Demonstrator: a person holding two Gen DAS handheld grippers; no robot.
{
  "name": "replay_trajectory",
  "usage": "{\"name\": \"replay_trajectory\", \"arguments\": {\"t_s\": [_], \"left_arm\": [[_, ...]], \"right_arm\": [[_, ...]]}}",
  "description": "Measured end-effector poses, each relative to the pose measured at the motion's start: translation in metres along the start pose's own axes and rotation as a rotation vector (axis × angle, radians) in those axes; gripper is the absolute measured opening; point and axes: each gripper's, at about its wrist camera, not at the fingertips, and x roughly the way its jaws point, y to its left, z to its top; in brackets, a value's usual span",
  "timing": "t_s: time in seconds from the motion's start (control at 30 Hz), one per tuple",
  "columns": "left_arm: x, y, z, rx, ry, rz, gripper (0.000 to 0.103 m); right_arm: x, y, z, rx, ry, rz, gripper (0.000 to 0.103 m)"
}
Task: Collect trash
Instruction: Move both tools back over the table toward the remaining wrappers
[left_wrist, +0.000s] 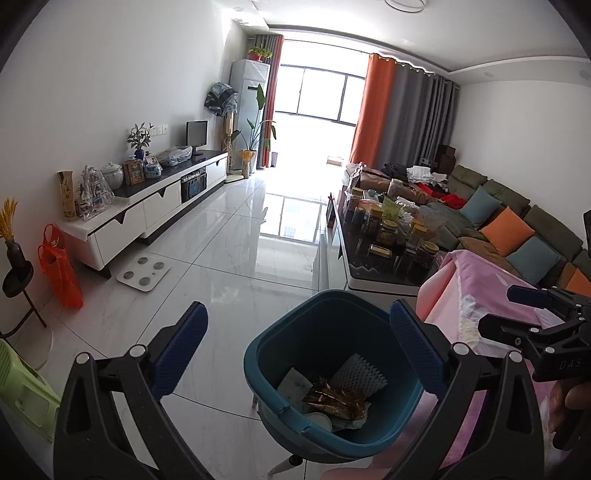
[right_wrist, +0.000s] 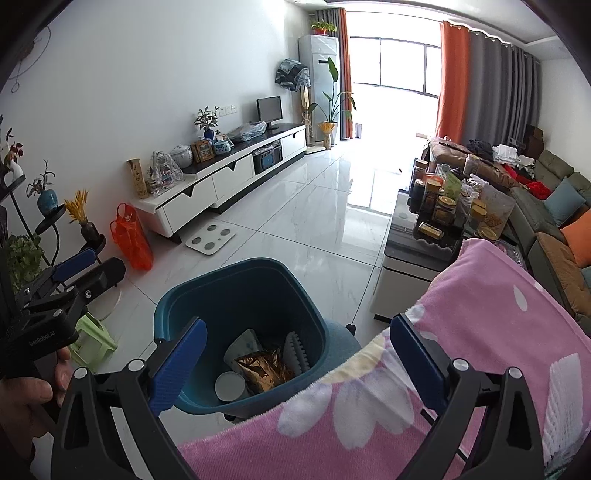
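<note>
A teal trash bin (left_wrist: 275, 334) stands just below both grippers, beside a pink flowered blanket (right_wrist: 461, 325). In it lie a gold foil wrapper (left_wrist: 336, 400), a white foam net (left_wrist: 356, 373) and a round white lid (right_wrist: 229, 386). My left gripper (left_wrist: 297, 314) is open above the bin's near rim, nothing between its blue pads. My right gripper (right_wrist: 298, 325) is open too, straddling the bin's right rim and the blanket's edge, holding nothing. Each gripper shows in the other's view: the right one (left_wrist: 506, 312), the left one (right_wrist: 103, 264). Another white foam net (right_wrist: 565, 398) lies on the blanket.
A coffee table (left_wrist: 369, 284) crowded with jars stands behind the bin, a sofa (left_wrist: 517, 206) to its right. Along the left wall are a white TV cabinet (left_wrist: 155, 206), an orange bag (left_wrist: 61, 269), a floor scale (left_wrist: 144, 273) and a green stool (left_wrist: 26, 398). Bare tiled floor stretches toward the window.
</note>
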Motion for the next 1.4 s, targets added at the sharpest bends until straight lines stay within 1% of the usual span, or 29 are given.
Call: {"name": "replay_trajectory", "arguments": {"t_s": [0.3, 0.57, 0.83, 1.1, 1.33, 1.4], "left_arm": [[-0.023, -0.042, 0.003, 0.043, -0.02, -0.073, 0.097], [-0.042, -0.075, 0.005, 0.084, -0.037, -0.142, 0.097], [-0.055, -0.101, 0.001, 0.116, -0.042, -0.223, 0.097], [-0.065, -0.139, -0.013, 0.172, -0.023, -0.34, 0.097], [-0.077, -0.188, -0.033, 0.25, -0.001, -0.464, 0.097], [-0.082, -0.202, -0.039, 0.271, 0.0, -0.502, 0.097]], "right_arm": [[-0.049, -0.024, -0.033, 0.065, -0.061, -0.07, 0.096], [-0.083, -0.041, -0.057, 0.121, -0.105, -0.12, 0.096], [-0.121, -0.044, -0.083, 0.147, -0.159, -0.19, 0.096], [-0.171, -0.056, -0.119, 0.214, -0.228, -0.281, 0.096], [-0.209, -0.068, -0.157, 0.271, -0.264, -0.377, 0.096], [-0.22, -0.07, -0.168, 0.282, -0.272, -0.42, 0.096]]}}
